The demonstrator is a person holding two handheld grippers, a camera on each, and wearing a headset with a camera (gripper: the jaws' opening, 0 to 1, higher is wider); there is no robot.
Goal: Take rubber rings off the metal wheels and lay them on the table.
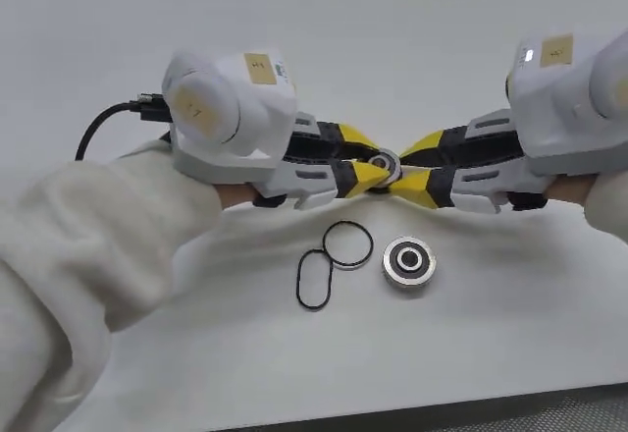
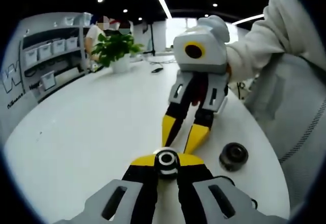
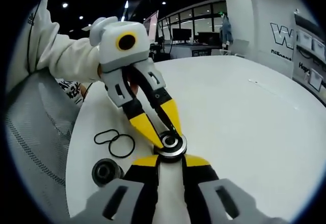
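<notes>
Left hand-held gripper (image 1: 368, 173) clamps the metal wheel (image 1: 384, 164), dead ahead of the right hand-held gripper (image 1: 401, 173), whose jaws are narrow; their grip is unclear.

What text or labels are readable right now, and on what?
"W": large letter on the wall, right gripper view; the smaller line beneath is blurred.
Tan sticker on the left gripper: handwriting too small to read.
Second tan sticker on the right gripper: likewise unreadable.

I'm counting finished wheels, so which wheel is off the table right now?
The wheel pinched between the left claw and right claw, clear of the table. The other wheel lies flat on it beside the round ring.
</notes>
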